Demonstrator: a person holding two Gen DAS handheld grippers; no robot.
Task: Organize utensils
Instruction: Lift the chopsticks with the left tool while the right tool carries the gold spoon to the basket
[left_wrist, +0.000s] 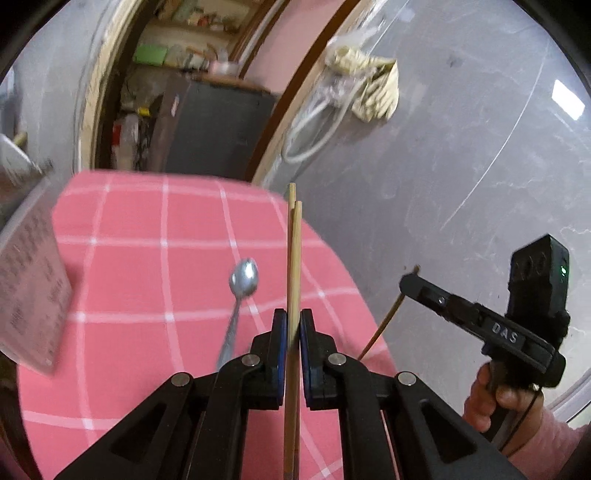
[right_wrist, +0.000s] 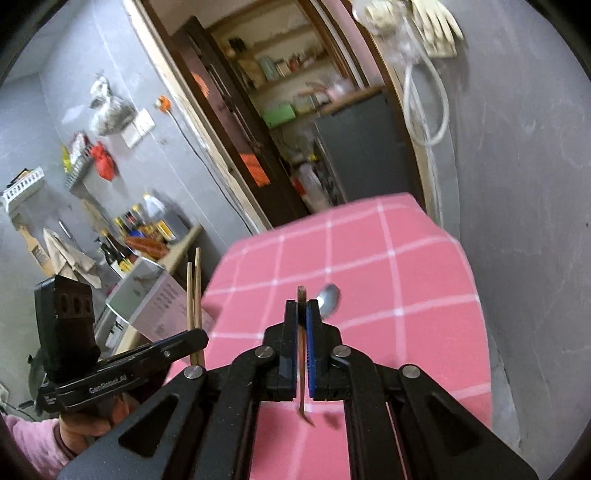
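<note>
My left gripper is shut on a pair of pale wooden chopsticks, held upright above the pink checked table; they also show in the right wrist view. My right gripper is shut on a thin dark brown stick, which shows in the left wrist view hanging below the right gripper. A metal spoon lies on the cloth just left of my left gripper; its bowl peeks out right of the right fingers.
A clear plastic box with printed text stands at the table's left edge. A grey wall rises right of the table, with a hanging bag and hose. An open doorway is behind the table. A counter with bottles is at left.
</note>
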